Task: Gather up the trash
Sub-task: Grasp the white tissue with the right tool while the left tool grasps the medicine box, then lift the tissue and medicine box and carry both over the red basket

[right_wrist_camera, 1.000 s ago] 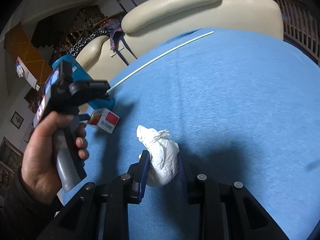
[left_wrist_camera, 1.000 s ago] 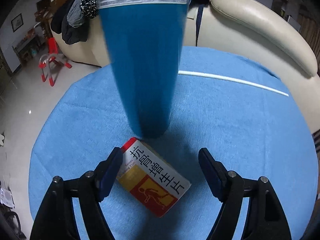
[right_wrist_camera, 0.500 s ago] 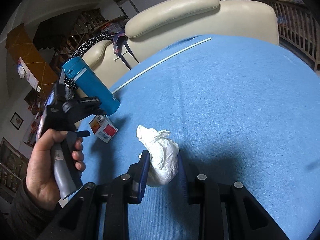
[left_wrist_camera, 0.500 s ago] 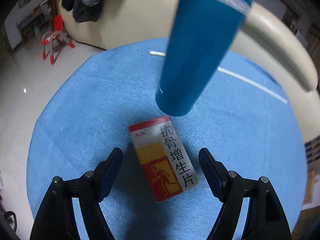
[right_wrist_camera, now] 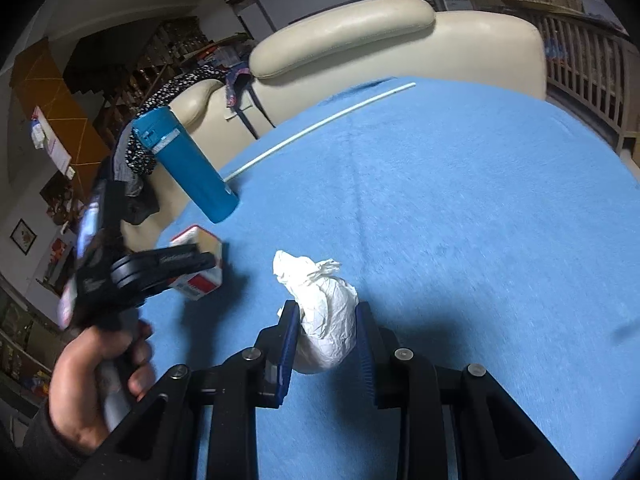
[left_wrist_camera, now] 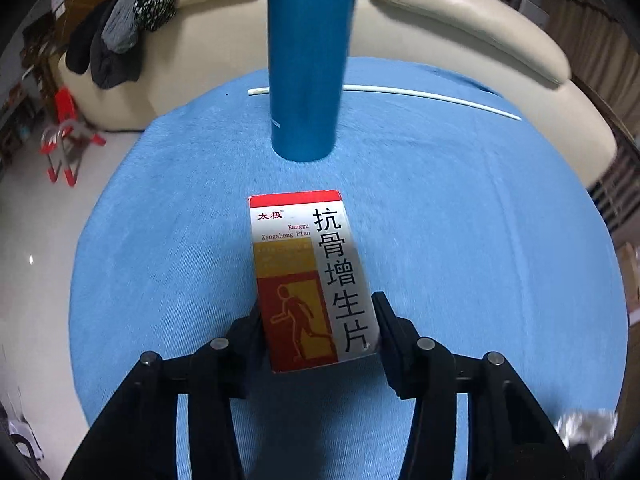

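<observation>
Left wrist view: left tool [left_wrist_camera: 318, 322] clamped on the near end of a medicine carton [left_wrist_camera: 310, 280], one finger pressed to each long side; the carton's printed face is up and its far end points toward a blue flask [left_wrist_camera: 308, 64] standing upright on the blue-covered bench [left_wrist_camera: 480, 220]. A thin white rod [left_wrist_camera: 432, 98] lies across the bench behind the flask, and a cream sofa [left_wrist_camera: 460, 8] curves round the far edge. Whether the carton is lifted clear of the cloth or still resting on it cannot be told here. Right wrist view: right tool [right_wrist_camera: 328, 330] closed around a crumpled white paper wad [right_wrist_camera: 326, 320], blue pads touching it on both sides, wad low over the cloth. To the left, the person's hand [right_wrist_camera: 96, 368] grips the handle of the left tool, with the carton [right_wrist_camera: 200, 264] in its fingers just above or on the bench, near the flask [right_wrist_camera: 188, 164]. Progress, as a judgement: both visible trash items are secured, one per tool; neither is deposited. No bin or bag appears in either view, so carrying off and dropping remain. Flask and rod untouched; probably not trash.
</observation>
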`<move>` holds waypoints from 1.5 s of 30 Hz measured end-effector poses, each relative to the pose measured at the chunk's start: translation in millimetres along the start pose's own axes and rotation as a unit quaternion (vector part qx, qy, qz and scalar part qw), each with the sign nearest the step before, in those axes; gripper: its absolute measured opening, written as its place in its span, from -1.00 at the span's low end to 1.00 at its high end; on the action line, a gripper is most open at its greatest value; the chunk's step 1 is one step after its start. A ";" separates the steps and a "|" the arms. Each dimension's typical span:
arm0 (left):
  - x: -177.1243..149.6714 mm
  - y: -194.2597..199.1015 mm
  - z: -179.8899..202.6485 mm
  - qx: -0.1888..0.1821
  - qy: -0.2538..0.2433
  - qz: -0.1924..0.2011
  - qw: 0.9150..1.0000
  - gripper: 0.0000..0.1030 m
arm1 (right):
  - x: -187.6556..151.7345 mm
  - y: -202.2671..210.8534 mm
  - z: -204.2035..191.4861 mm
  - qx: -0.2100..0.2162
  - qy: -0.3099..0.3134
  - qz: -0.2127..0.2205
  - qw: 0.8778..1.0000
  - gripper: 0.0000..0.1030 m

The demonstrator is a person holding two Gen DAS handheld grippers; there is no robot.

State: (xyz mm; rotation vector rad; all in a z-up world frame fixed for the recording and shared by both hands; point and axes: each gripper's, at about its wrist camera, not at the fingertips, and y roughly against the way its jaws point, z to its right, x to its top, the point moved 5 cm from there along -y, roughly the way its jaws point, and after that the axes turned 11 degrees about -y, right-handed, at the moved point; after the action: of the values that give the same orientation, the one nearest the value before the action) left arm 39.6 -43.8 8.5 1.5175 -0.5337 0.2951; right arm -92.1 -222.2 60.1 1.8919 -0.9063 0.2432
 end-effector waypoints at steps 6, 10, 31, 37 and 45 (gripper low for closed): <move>-35.6 31.7 12.6 -0.014 -0.032 0.018 0.999 -0.02 | -21.1 16.2 20.4 -0.025 -0.022 0.005 0.999 -0.42; -58.1 48.9 23.9 -0.027 -0.051 0.029 0.998 -0.02 | -32.4 27.1 30.8 -0.033 -0.034 0.009 0.999 -0.41; -98.1 102.3 78.2 -0.055 -0.127 0.066 0.988 -0.02 | -51.5 75.5 57.1 -0.034 -0.065 0.044 0.996 -0.41; -103.3 99.1 86.5 -0.057 -0.138 0.058 0.987 -0.02 | -53.7 72.7 66.0 -0.036 -0.073 0.039 0.996 -0.41; -104.9 95.8 89.8 -0.059 -0.143 0.053 0.986 -0.02 | -54.1 69.8 67.7 -0.037 -0.075 0.036 0.996 -0.41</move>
State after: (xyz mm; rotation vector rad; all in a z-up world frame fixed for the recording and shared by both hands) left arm -111.1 -113.0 35.6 1.4261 -0.8481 0.1239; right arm -192.0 -269.5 46.7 1.8293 -1.0721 0.1090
